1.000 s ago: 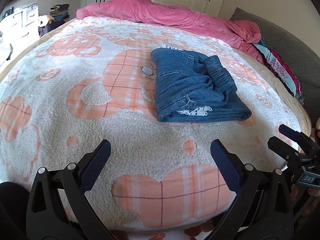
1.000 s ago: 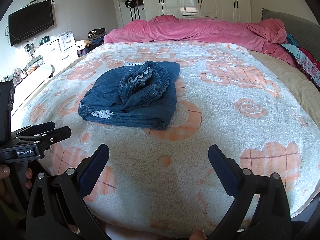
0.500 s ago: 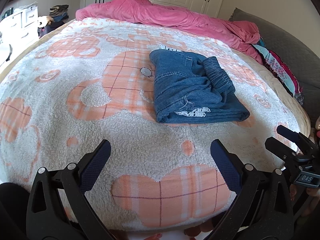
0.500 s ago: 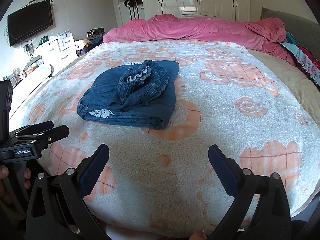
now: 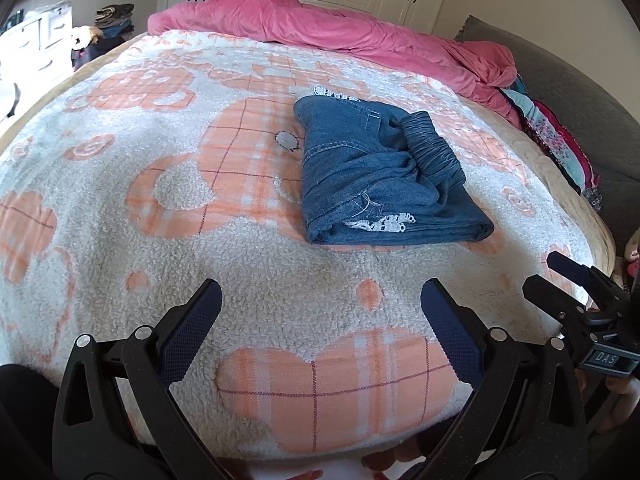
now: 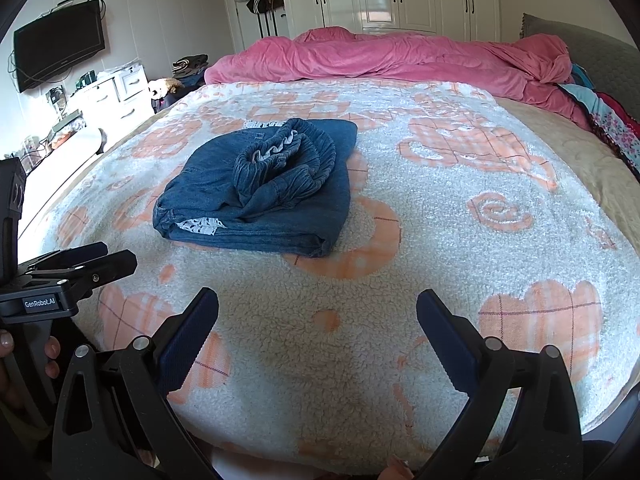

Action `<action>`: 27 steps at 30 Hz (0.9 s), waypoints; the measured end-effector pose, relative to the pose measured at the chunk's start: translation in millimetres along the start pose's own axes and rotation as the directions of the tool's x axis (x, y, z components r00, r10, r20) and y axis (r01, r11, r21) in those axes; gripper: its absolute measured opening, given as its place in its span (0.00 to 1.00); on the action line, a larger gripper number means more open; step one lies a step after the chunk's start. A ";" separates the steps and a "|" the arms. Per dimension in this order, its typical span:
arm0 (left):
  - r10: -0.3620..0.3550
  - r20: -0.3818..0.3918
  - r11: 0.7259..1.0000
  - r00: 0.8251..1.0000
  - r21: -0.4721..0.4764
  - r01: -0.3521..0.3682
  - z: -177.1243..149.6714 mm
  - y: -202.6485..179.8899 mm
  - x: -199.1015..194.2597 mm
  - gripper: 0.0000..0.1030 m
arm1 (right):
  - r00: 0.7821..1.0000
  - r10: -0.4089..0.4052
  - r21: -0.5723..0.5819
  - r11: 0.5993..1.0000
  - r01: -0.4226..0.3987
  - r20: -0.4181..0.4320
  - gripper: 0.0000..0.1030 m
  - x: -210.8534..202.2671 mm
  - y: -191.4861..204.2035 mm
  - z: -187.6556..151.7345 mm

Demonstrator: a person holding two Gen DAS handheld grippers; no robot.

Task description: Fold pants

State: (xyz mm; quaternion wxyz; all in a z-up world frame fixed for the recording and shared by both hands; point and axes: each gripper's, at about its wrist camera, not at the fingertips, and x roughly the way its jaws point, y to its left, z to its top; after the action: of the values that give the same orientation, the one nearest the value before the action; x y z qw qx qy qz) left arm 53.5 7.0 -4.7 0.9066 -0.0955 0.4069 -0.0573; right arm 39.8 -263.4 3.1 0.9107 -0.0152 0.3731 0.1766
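Blue denim pants (image 5: 380,176) (image 6: 264,188) lie folded into a compact bundle on the fleece blanket, with the elastic waistband bunched on top and white lace trim showing at the edge. My left gripper (image 5: 320,300) hangs open over the blanket's near edge, well short of the pants. My right gripper (image 6: 318,308) is open too, held back from the bundle. Each gripper appears in the other's view: the right gripper (image 5: 580,296) at the right edge, the left gripper (image 6: 76,264) at the left edge. Nothing is held.
The bed carries a white and orange plaid fleece blanket (image 5: 180,200) (image 6: 460,220). A pink duvet (image 5: 340,28) (image 6: 400,56) is heaped along the far side. Colourful clothes (image 5: 556,140) and a grey headboard (image 6: 592,52) lie to the right. White drawers (image 6: 116,96) and a wall TV (image 6: 60,44) stand left.
Both grippers have stayed open and drifted only slightly; the pants sit a touch higher in both views. The bundle itself has not moved.
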 end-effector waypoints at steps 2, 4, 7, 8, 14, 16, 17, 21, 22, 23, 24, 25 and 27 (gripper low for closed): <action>-0.001 -0.002 1.000 1.000 -0.004 0.001 0.5 1.3 0.7 0.91 | 1.000 0.001 0.000 1.000 -0.001 0.001 0.96 0.0 0.0 0.2; 0.001 -0.002 1.000 1.000 -0.006 -0.001 0.6 1.8 0.9 0.91 | 1.000 0.000 0.000 1.000 0.000 0.000 0.96 0.0 0.2 0.3; 0.012 0.005 1.000 1.000 -0.001 -0.012 0.7 0.9 0.1 0.91 | 1.000 0.000 0.001 1.000 0.000 -0.003 0.96 0.7 -0.5 -0.4; 0.014 0.004 1.000 1.000 -0.001 -0.014 0.7 0.9 0.1 0.91 | 1.000 0.000 0.000 1.000 0.000 -0.004 0.96 1.5 -0.5 -1.5; 0.024 -0.012 1.000 1.000 0.008 -0.023 1.4 0.6 2.4 0.91 | 1.000 0.000 0.005 1.000 0.000 -0.012 0.96 4.1 -2.1 -3.7; 0.036 -0.015 0.999 0.999 0.007 -0.035 2.6 1.2 3.4 0.91 | 1.000 -0.004 0.015 1.000 0.005 -0.018 0.96 5.0 -4.2 -3.4; 0.040 -0.028 0.999 0.999 0.002 -0.040 3.5 2.4 4.9 0.91 | 1.000 -0.007 0.020 1.000 0.007 -0.021 0.96 5.1 -5.2 -2.7; 0.034 -0.054 0.996 0.998 -0.080 -0.038 7.0 18.9 8.6 0.91 | 0.999 -0.020 0.058 0.998 0.022 -0.044 0.96 4.1 -19.8 4.6; 0.030 -0.059 0.993 0.998 -0.108 -0.036 8.2 26.1 8.8 0.91 | 0.998 -0.041 0.058 0.997 0.043 -0.038 0.96 1.1 -25.7 9.6; 0.035 -0.059 0.990 0.998 -0.135 -0.043 10.4 33.8 7.7 0.91 | 0.998 -0.061 0.058 0.996 0.062 -0.029 0.96 -2.3 -32.7 16.1; 0.044 -0.052 0.988 0.998 -0.148 -0.052 13.4 40.5 6.0 0.91 | 0.997 -0.072 0.068 0.995 0.073 -0.020 0.96 -5.0 -40.9 22.7; 0.063 -0.040 0.985 0.997 -0.156 -0.069 17.9 47.5 3.4 0.91 | 0.997 -0.077 0.082 0.994 0.078 -0.013 0.96 -7.9 -51.0 30.1; 0.108 -0.022 0.977 0.994 -0.180 -0.110 35.2 69.2 -2.0 0.91 | 0.994 -0.111 0.104 0.988 0.111 -0.002 0.96 -13.4 -83.2 50.8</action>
State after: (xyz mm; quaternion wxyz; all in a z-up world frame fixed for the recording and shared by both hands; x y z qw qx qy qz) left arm 80.4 79.3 4.5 0.8935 -0.1548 0.4204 0.0291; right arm 92.9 -337.4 40.3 0.9193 0.0117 0.3788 0.1059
